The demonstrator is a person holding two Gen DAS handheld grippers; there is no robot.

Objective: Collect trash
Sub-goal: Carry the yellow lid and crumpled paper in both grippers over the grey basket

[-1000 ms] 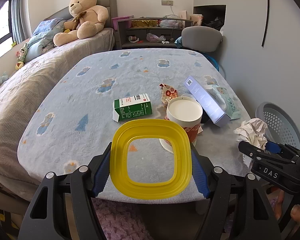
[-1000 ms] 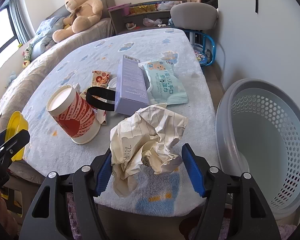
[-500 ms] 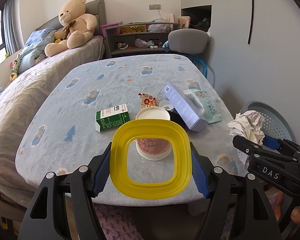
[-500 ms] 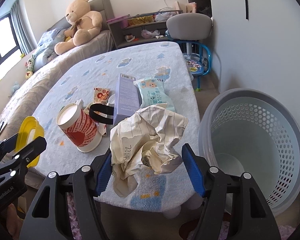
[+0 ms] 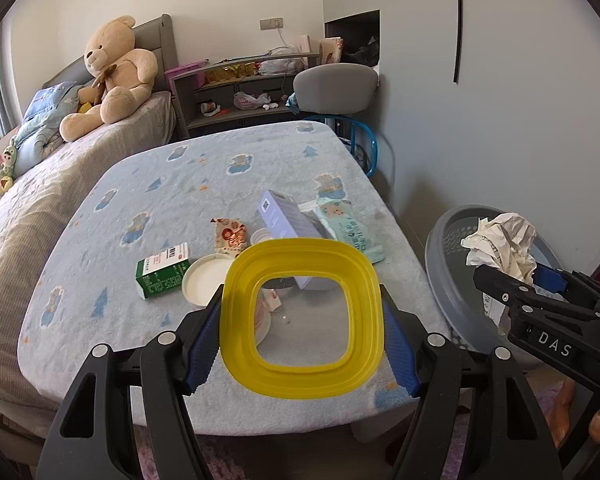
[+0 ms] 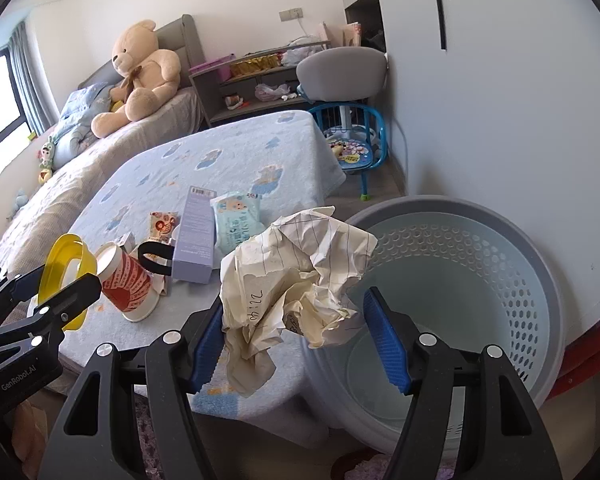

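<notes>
Bedroom scene: a low desk (image 5: 204, 184) under a pale blue patterned blanket stands beside a bed with a teddy bear (image 5: 110, 76), and a grey perforated basket (image 6: 500, 280) sits on the floor at the desk's right corner. The right gripper (image 6: 294, 332) is clenched on a crumpled paper ball (image 6: 296, 276), held at the basket's near rim and partly over its opening. The left gripper (image 5: 302, 332) grasps a yellow square lid ring (image 5: 302, 314) by two opposite edges, above the desk's front edge.

Step in hand, as judged: carrying both pieces to the basket. To do it well, bring the paper fully over the opening, clear of the rim, before releasing; a loose flap hangs below the pads and could catch on the rim. The ring should follow once the right gripper is out of the way, since the two stand close.

Orientation: the ring is near square, with no marked long axis; its open face tilts toward the left wrist camera. The paper is irregular, its longer extent running roughly top to bottom, flap downward.

Left on the desk: a red paper cup (image 6: 128, 284), a green carton (image 5: 162, 270), a lilac box (image 6: 196, 236), a wipes pack (image 6: 236, 222).
</notes>
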